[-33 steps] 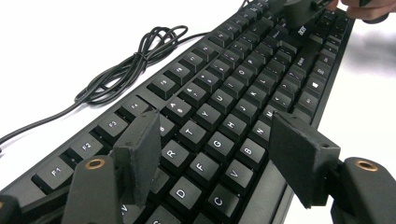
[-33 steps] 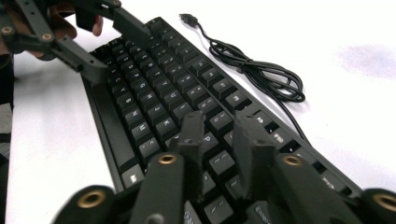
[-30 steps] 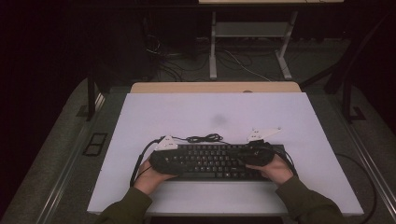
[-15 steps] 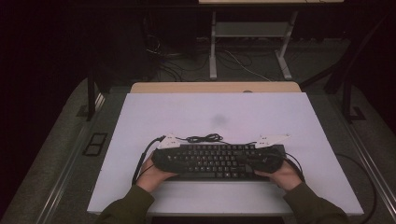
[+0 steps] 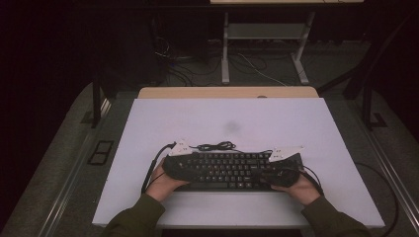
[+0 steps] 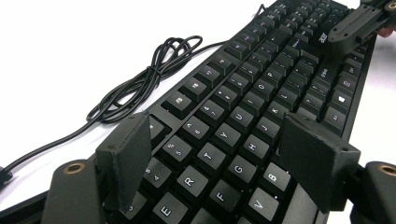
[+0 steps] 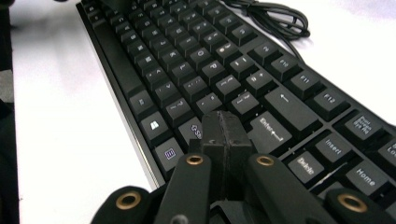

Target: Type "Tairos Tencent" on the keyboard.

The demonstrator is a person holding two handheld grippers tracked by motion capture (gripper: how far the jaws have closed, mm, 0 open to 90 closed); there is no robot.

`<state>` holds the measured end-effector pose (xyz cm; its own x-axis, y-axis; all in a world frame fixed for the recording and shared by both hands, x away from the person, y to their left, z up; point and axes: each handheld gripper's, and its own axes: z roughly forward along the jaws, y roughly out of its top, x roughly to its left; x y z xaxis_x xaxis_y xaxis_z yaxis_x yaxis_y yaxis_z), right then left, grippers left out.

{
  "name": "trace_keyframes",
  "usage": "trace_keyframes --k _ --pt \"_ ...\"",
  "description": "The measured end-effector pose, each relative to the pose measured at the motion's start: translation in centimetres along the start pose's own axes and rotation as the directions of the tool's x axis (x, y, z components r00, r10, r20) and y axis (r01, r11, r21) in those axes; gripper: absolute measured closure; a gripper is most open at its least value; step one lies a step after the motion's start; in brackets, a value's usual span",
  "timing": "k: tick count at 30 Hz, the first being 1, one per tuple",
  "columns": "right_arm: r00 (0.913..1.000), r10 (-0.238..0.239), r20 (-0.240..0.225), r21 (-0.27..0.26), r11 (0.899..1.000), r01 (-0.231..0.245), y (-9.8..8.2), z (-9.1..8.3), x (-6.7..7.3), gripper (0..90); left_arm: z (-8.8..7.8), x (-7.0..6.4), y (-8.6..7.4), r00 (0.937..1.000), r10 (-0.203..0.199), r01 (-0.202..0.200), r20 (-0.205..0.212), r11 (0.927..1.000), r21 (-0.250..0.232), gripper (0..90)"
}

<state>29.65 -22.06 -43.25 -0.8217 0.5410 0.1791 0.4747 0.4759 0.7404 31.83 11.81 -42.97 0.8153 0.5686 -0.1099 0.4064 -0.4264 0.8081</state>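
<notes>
1. Black keyboard is lying on the white table, both ends hiding under the tongs (its cable is coiling behind).
2. Left gripper jaws are opening wider, straddling the keys.
3. Right gripper is sitting closed, empty, over the keys.
</notes>
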Motion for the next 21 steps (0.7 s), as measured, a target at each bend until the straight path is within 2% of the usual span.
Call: trace_keyframes --k 15,21 --pt "0.9999 -0.016 -0.001 0.031 0.999 0.016 -0.31 0.32 0.07 89.4 0.07 0.25 0.11 0.9999 -0.008 0.008 -0.013 0.9999 -0.008 24.6" --pt "0.9998 -0.02 -0.003 0.042 0.999 0.02 -0.39 0.52 0.16 89.4 -0.01 0.51 0.16 0.9997 -0.002 0.002 -0.023 1.0 -0.004 28.1"
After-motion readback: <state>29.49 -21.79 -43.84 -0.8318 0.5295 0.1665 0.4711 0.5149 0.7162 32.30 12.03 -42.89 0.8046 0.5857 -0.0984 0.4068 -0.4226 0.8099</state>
